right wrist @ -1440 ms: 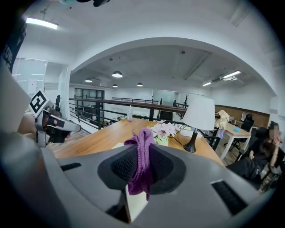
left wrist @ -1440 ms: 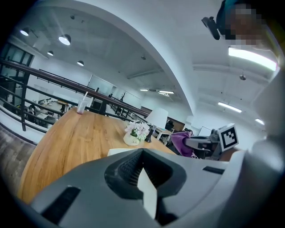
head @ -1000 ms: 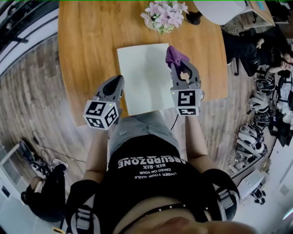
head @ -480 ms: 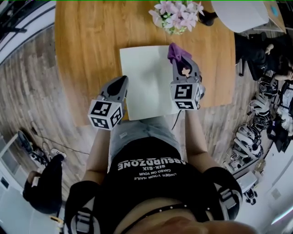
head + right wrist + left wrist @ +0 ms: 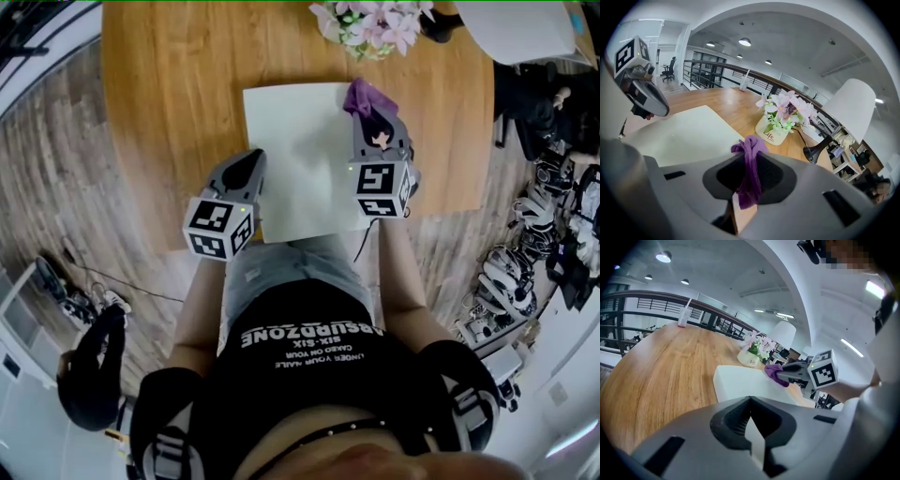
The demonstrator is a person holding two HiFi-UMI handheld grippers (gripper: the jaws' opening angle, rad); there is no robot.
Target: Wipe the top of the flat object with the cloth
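A flat white board [image 5: 305,159] lies on the wooden table [image 5: 178,103] in front of me. My right gripper [image 5: 367,111] is shut on a purple cloth [image 5: 361,97] above the board's far right corner; the cloth [image 5: 749,168] hangs bunched between its jaws. The board [image 5: 679,133] spreads to that gripper's left. My left gripper [image 5: 253,161] hovers at the board's left edge near the front, its jaws together with nothing in them. In the left gripper view the board [image 5: 740,383] and the cloth [image 5: 776,373] lie ahead.
A pot of pink flowers [image 5: 375,23] stands just beyond the board, close to the cloth. A white lamp [image 5: 848,112] with a black base rises at the far right. A cup with a straw [image 5: 683,317] sits at the table's far end.
The right gripper with the cloth has shifted slightly along the board's far right corner. The left gripper stays beside the left edge.
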